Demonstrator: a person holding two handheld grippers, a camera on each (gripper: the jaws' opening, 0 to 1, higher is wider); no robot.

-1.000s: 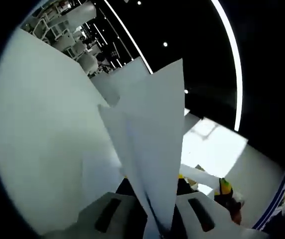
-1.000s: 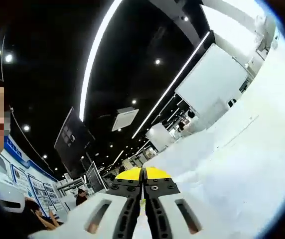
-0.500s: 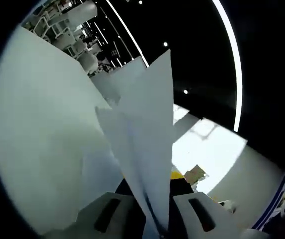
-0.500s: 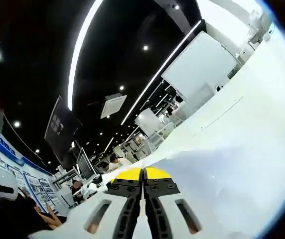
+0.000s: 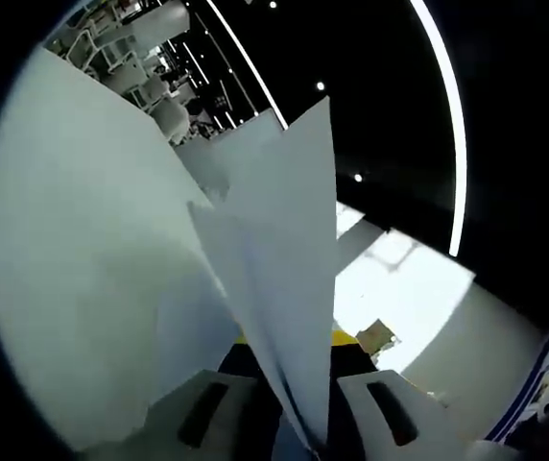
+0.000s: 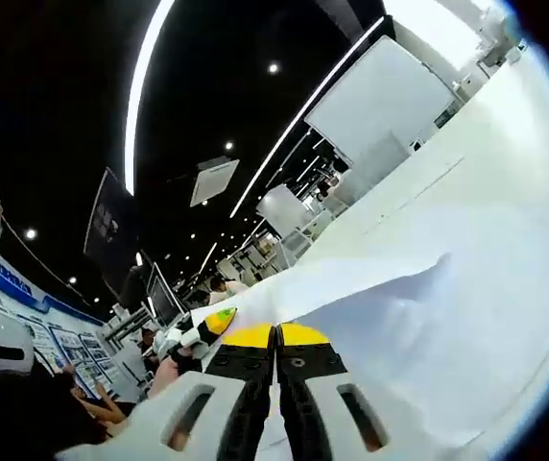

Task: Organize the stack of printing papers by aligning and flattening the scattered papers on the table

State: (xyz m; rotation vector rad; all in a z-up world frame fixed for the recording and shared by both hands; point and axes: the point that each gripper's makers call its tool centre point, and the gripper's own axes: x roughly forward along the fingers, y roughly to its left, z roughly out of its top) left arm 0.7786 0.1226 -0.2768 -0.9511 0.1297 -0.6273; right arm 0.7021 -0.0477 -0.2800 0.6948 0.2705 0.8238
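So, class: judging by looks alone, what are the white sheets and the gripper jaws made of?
Sheets: thin matte paper, going by the sharp corners and soft bending. Left hand-held gripper, pinching them: its jaws look like pale moulded plastic with slots. Right hand-held gripper: same, with dark screwed inserts and yellow tips.

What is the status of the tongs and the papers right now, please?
Left tongs shut on papers, sheets standing up between the jaws. Right tongs shut, more paper ahead on the table. Other tongs' tip close by.

papers (image 5: pixel 284 288): blank, no print I can make out
wall posters (image 6: pixel 59 341): something's printed there, way too small and blurry to read
readable text: none, honestly
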